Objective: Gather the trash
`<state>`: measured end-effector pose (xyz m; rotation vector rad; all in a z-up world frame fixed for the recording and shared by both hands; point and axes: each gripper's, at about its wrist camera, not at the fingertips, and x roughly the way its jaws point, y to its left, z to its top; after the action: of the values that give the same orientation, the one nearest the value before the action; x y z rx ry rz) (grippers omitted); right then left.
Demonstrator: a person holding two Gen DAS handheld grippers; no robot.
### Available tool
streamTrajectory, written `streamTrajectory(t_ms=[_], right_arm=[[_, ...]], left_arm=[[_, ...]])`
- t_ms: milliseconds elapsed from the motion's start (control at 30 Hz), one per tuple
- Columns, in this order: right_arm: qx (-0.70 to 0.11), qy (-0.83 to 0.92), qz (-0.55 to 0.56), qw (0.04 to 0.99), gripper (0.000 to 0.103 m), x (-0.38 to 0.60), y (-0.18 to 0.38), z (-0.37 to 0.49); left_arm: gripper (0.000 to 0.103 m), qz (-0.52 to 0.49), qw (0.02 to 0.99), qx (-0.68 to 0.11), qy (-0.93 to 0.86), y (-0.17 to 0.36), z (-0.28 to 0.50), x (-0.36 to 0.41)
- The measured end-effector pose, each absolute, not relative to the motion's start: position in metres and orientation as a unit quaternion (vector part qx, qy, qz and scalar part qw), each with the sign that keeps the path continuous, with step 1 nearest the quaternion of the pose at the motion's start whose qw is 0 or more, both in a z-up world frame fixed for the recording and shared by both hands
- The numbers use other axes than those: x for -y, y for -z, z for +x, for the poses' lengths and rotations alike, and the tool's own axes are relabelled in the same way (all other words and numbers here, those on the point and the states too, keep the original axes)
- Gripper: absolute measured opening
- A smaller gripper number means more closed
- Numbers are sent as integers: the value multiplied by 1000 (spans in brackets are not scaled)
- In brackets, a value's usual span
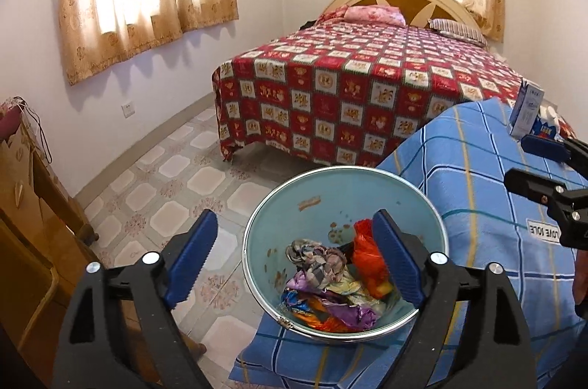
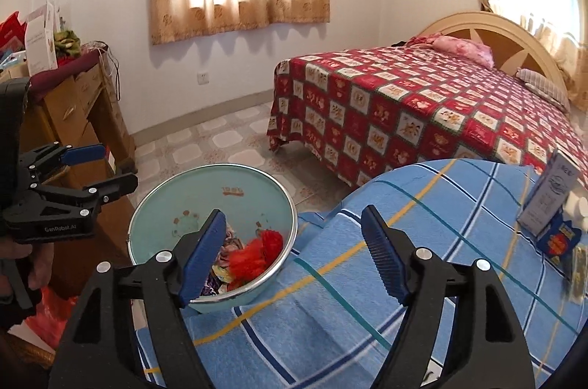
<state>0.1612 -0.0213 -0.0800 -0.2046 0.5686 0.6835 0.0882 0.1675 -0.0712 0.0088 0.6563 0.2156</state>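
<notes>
A pale blue round enamel basin with a shiny metal rim point(image 1: 332, 185) sits low in the middle of the left wrist view, on the edge of a desk covered with a blue checked blanket point(image 1: 477, 175). Inside it lies the trash: crumpled shiny candy wrappers point(image 1: 323, 293) and a scrunched red plastic bag point(image 1: 367, 264).

The left gripper point(image 1: 294, 264) is wide apart above the basin, with nothing in it. The right gripper point(image 2: 294, 253) is apart too, over the blanket and empty.

The wrappers look light, soft and crinkly (a bit slippery, I think), so a pinch on a bunched-up part should work best. At the right edge stand a white and blue paper carton point(image 2: 549, 194) and a small dark blue box point(image 2: 558, 236); these look stiff and light, best held across the flat sides.
</notes>
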Motion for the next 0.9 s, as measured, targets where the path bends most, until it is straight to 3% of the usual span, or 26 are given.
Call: streamTrajectory(t_ms=[900], right_arm=[[-258,-321,-90,907,76,39,66,148]], left_arm=[[90,5,949,-295,-112,56,77,-164]])
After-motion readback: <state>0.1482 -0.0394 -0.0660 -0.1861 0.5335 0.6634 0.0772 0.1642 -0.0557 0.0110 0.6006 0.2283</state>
